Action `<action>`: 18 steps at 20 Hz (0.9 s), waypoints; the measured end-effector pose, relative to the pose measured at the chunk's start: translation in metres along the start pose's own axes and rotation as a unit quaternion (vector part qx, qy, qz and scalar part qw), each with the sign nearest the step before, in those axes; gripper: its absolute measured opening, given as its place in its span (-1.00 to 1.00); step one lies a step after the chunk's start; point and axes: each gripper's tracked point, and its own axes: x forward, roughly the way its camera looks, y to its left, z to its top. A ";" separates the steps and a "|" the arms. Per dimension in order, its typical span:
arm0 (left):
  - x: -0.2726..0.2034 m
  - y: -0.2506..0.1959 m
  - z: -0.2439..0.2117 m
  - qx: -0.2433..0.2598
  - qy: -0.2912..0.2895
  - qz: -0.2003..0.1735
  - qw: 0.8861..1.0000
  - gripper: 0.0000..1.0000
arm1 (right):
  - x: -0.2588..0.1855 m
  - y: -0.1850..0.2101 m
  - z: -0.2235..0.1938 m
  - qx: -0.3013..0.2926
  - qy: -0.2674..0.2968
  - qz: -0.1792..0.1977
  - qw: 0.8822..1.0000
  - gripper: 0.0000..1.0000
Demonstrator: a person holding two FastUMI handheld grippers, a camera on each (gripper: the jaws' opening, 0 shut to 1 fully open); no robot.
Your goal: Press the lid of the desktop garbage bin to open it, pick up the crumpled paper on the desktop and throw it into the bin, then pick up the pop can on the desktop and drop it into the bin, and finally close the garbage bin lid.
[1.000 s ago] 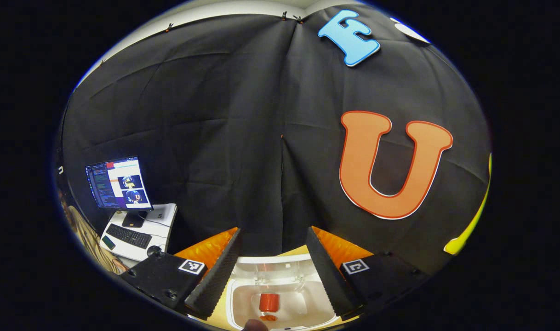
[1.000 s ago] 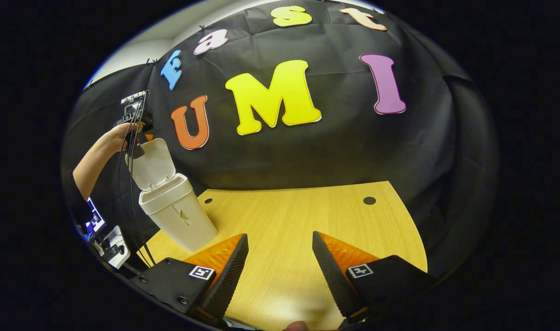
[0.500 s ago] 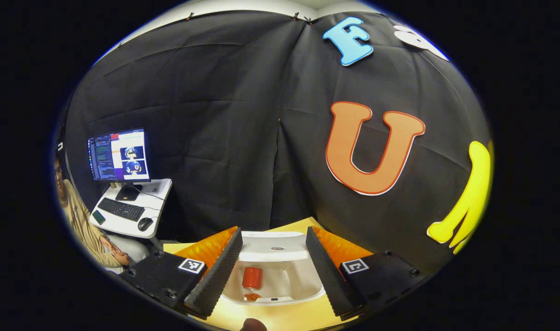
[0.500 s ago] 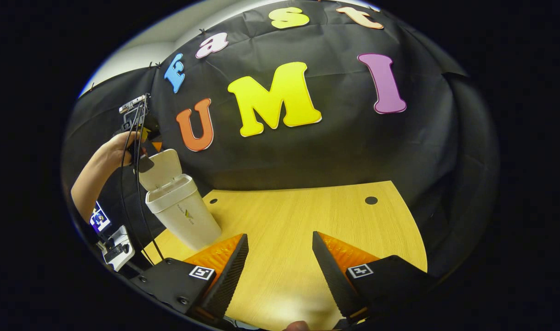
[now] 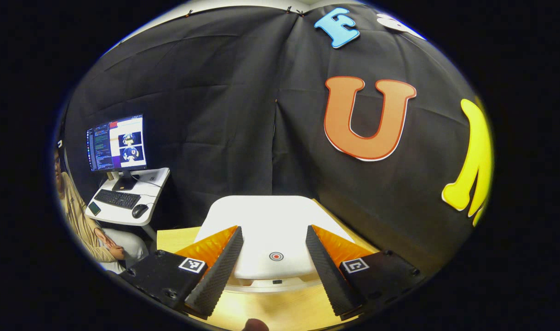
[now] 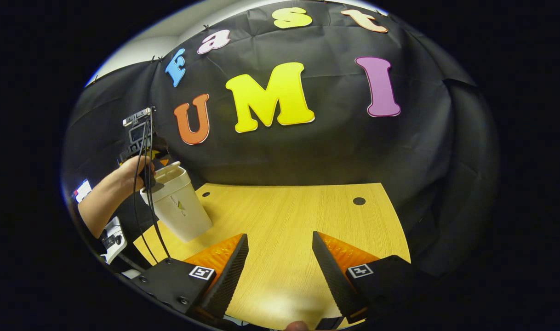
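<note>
L tool open over bin lid

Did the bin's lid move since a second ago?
Yes. The lid has swung down toward the bin's rim; it stood upright before. Left tongs hang open over it.

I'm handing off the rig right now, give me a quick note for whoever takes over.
Left gripper: open, empty, right over the bin lid, which looks almost or fully down; a thin gap shows at its front edge.
Right gripper: open, empty, above bare desk.
Bin stands at the desk's left corner in the right gripper view.
Done: no paper or can lies on the visible desk.
Left: press the lid fully shut if it hasn't latched, then withdraw.
</note>
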 end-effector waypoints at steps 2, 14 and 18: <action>0.011 0.002 -0.017 -0.005 0.012 -0.001 1.000 0.84 | 0.001 0.005 -0.002 -0.004 0.001 0.004 1.000 0.77; 0.017 -0.001 -0.017 0.052 -0.058 0.007 0.997 0.82 | 0.020 0.020 -0.007 0.032 -0.003 0.014 0.999 0.77; 0.016 0.001 -0.014 0.061 -0.078 0.000 0.995 0.76 | 0.020 0.027 -0.010 0.029 -0.003 0.023 0.999 0.78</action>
